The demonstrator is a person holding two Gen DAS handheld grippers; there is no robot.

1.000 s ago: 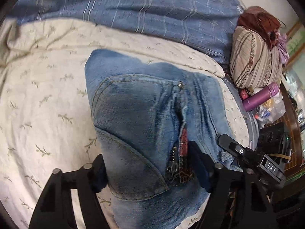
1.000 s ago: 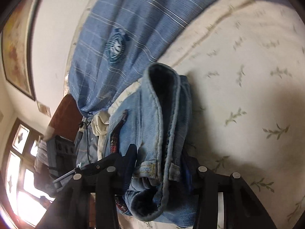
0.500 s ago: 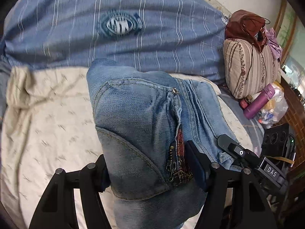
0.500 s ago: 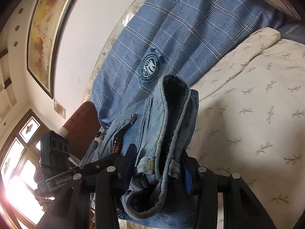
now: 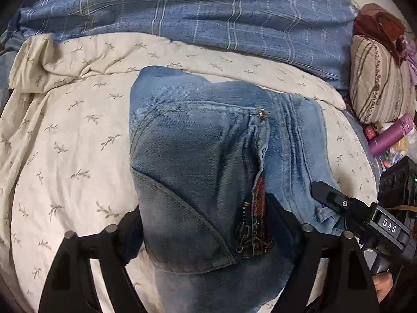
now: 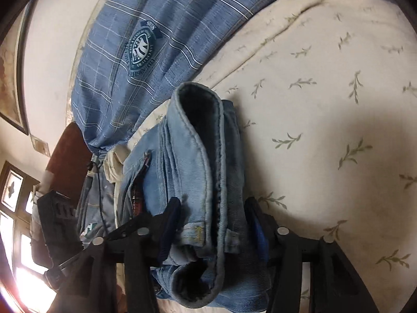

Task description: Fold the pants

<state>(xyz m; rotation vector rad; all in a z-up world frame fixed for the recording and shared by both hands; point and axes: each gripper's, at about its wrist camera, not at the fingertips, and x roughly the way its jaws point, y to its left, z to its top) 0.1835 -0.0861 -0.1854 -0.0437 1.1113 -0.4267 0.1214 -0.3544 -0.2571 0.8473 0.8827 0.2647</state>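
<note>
My left gripper (image 5: 206, 232) and right gripper (image 6: 211, 224) are both clamped on the folded jeans (image 5: 208, 156) above the bedsheet (image 5: 65, 143). I should lower them evenly, keeping the layers together.

Jeans (image 5: 203, 161): faded blue denim, coarse weave, matt; raised stitched seams, small shiny metal rivet (image 5: 262, 114), dull metal chain (image 5: 250, 234) at pocket. Bedsheet (image 5: 65, 135): cream cotton-like cloth, leaf print, soft, wrinkled. Blanket (image 5: 234, 20): blue woven cloth, pale checked lines, stitched crest. Left gripper (image 5: 208, 237), right gripper (image 6: 211, 224): matt black plastic, small metal pins. Pillow (image 5: 378, 83): striped quilted cloth. Bottle (image 5: 391, 135): purple, smooth, slight sheen.
</note>
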